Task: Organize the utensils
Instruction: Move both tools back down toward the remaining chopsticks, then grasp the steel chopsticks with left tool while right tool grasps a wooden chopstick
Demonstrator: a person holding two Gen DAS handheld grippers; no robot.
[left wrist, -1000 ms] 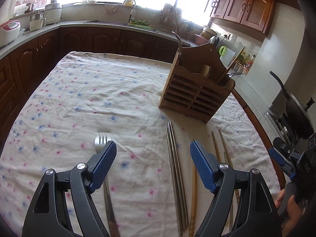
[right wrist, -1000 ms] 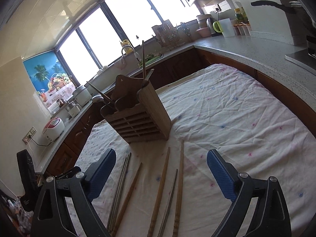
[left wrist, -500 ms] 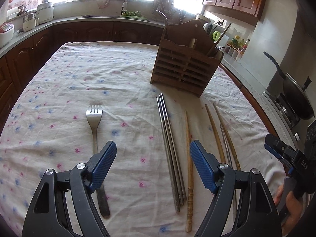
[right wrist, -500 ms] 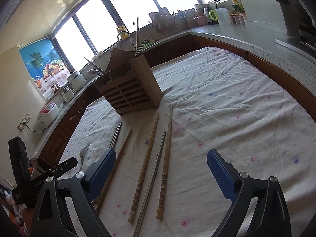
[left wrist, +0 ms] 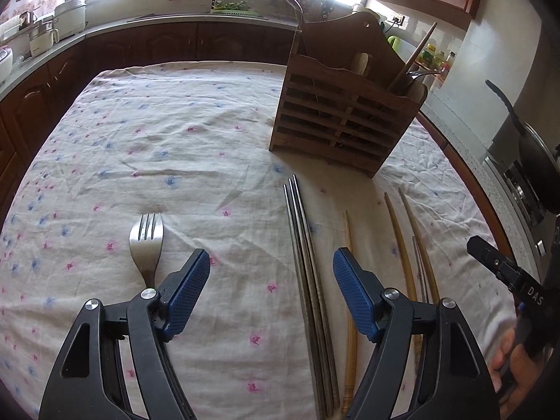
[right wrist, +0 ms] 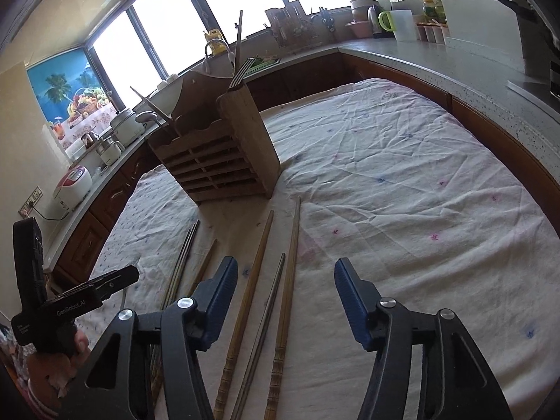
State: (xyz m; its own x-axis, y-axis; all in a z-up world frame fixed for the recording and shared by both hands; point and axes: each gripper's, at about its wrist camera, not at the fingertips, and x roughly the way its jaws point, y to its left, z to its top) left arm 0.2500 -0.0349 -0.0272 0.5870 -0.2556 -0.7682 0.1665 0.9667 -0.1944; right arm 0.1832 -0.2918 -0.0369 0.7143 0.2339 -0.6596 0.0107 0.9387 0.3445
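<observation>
Both grippers are hovering low over the table, each with its tongs spread apart and nothing between them.

Left gripper (left wrist: 271, 280) is sitting between the fork (left wrist: 146, 245) and the bundle of metal chopsticks (left wrist: 308, 266). The fork is lying just outside its left finger, tines pointing away; the steel bundle is lying inside the gap, near the right finger. Judging by that, either could be the pick.

Right gripper (right wrist: 285, 294) is straddling two wooden chopsticks (right wrist: 250, 301) and a thin metal one (right wrist: 267, 318) lying between them. All are running lengthwise toward the wooden utensil holder (left wrist: 344, 122), likely laid out this way for an easy pinch across the shaft.

The holder is standing upright at the far side of the flowered tablecloth (left wrist: 157, 147), well apart from both grippers, already holding a few utensils.

One more wooden chopstick (left wrist: 350, 301) is resting just beside the steel bundle.
</observation>
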